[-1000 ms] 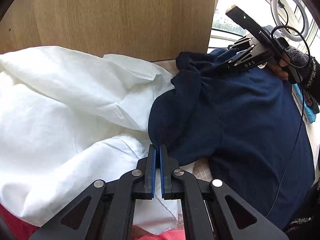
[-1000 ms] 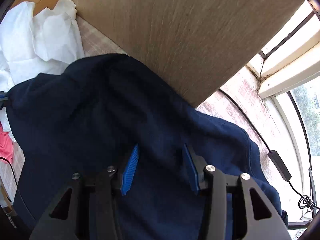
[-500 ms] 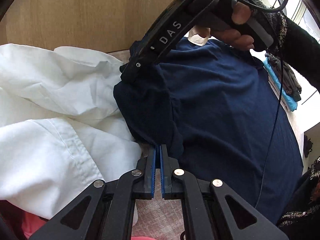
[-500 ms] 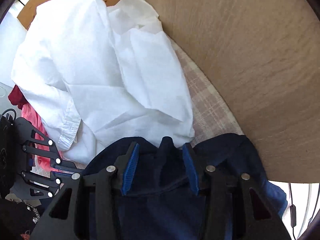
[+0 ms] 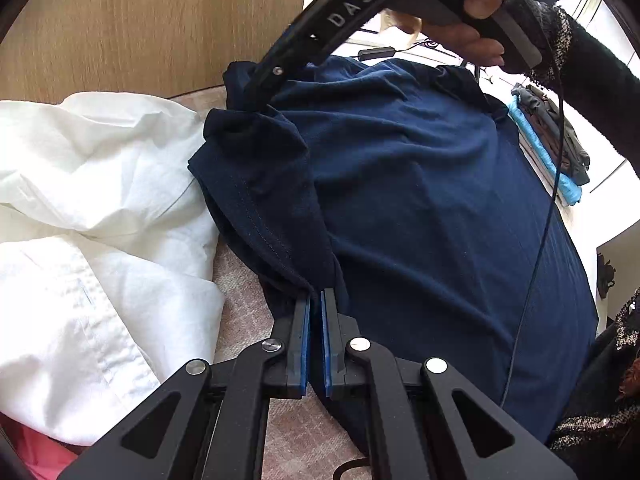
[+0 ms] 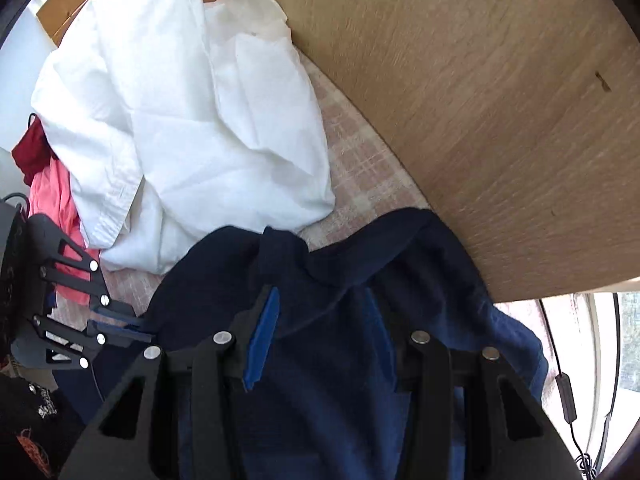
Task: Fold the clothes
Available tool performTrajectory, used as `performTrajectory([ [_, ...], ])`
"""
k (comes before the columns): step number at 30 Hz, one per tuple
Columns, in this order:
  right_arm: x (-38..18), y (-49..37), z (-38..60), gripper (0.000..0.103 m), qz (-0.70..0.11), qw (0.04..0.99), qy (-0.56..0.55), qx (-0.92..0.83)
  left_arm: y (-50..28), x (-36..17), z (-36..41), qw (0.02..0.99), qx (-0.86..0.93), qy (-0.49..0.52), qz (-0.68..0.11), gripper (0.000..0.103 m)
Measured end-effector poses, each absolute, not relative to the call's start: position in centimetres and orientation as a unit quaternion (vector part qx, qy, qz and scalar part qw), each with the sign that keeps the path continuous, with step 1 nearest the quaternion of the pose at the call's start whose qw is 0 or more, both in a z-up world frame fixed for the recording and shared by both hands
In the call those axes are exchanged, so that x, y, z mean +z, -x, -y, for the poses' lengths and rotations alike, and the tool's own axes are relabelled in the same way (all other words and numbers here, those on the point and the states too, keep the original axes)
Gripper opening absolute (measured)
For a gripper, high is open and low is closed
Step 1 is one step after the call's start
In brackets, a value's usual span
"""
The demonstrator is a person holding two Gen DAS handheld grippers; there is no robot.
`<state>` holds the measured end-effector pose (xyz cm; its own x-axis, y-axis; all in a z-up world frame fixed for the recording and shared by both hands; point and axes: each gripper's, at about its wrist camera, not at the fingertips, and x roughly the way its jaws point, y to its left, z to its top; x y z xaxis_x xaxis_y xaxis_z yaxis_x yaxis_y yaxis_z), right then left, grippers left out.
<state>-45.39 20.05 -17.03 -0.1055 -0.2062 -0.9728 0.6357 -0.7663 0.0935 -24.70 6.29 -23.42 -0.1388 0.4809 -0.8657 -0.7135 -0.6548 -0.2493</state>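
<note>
A navy shirt (image 5: pixel 420 220) lies spread on a checked cloth (image 5: pixel 240 320), its sleeve bunched at the left. My left gripper (image 5: pixel 315 300) is shut on the stitched hem of that sleeve. The right wrist view shows it at the left (image 6: pixel 132 330), pinching the same navy edge. My right gripper (image 6: pixel 320 320) points down over the sleeve's far corner, jaws apart, with a ridge of the navy shirt (image 6: pixel 320 400) between them and the left pad's blue face bare. In the left wrist view its tips (image 5: pixel 256 98) sink into the bunched sleeve, and a hand (image 5: pixel 460 28) holds it.
A crumpled white shirt (image 5: pixel 100 200) (image 6: pixel 180 100) lies just left of the navy one. Pink (image 6: pixel 56 192) and red (image 6: pixel 32 152) garments sit beyond it. A wooden board (image 6: pixel 480 100) walls the far side. A black cable (image 5: pixel 536 260) crosses the navy shirt; folded blue and grey items (image 5: pixel 556 152) lie right.
My right gripper has swung from the shirt's far right part to the sleeve corner beside the white shirt. My left gripper has come lower and closer, still on the hem.
</note>
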Motion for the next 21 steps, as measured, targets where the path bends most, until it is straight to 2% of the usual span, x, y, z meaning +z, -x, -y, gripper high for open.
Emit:
performTrajectory([
  [8,-19.0,44.9,-14.5,0.045,-0.239,0.382,-0.584,-0.675,24.7,-24.1,-6.4,0.399,0.742,0.527,-0.109,0.004],
  [12,-20.9,43.8,-14.1,0.045,-0.292,0.386,-0.592,-0.644,24.7,-24.3,-6.4,0.399,0.742,0.528,-0.109,0.004],
  [14,-20.9,43.8,-14.6,0.032,-0.285,0.387,-0.597,-0.643,24.7,-24.2,-6.3,0.398,0.743,0.527,-0.109,0.005],
  [15,-20.8,43.8,-14.9,0.017,-0.281,0.388,-0.599,-0.642,24.8,-24.1,-6.2,0.395,0.744,0.527,-0.108,0.005],
  [18,-19.5,44.0,-15.6,0.011,-0.272,0.390,-0.588,-0.655,25.1,-23.7,-5.8,0.387,0.750,0.526,-0.106,0.005],
  [21,-17.2,44.4,-15.6,0.011,-0.265,0.388,-0.560,-0.683,25.4,-22.0,-4.5,0.365,0.774,0.506,-0.110,0.005],
])
